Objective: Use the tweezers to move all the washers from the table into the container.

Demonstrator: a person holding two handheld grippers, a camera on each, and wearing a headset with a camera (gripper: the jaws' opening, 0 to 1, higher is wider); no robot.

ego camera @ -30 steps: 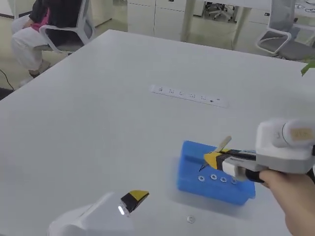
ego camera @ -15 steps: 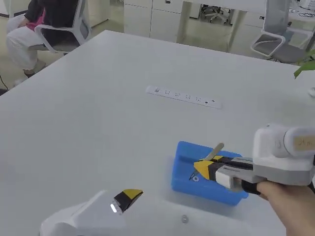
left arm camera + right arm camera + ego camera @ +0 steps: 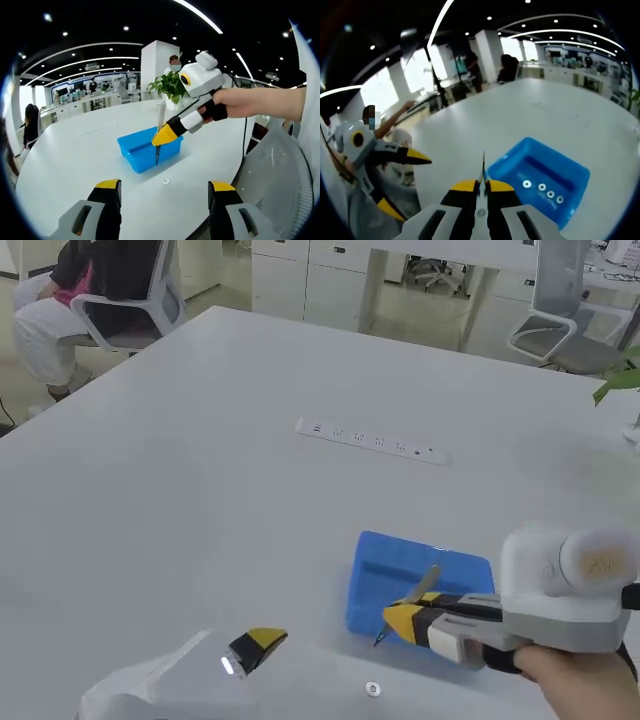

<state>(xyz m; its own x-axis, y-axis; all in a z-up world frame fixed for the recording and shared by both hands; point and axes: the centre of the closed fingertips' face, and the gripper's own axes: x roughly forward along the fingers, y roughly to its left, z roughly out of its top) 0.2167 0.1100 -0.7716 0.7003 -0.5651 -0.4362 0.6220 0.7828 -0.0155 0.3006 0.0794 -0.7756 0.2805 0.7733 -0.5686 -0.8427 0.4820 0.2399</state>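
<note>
Over at the far left a person is sitting in a chair beyond the bench. Nearer, the left tool is hanging low over the bench's near edge. In the left gripper view its yellow-tipped jaws are standing wide apart with nothing between them. A little to the right, one washer is lying on the bare bench, in front of the blue container and apart from it. Further back, a white power strip is lying flat. The right gripper view is showing four washers lying in a row on the container's floor. At the right, the right tool is pinching the tweezers, its jaws closed up on them. The points are slanting down toward the bench beside the container's near left corner, near the loose washer but not touching it. Whether the points are carrying anything, I cannot tell.
</note>
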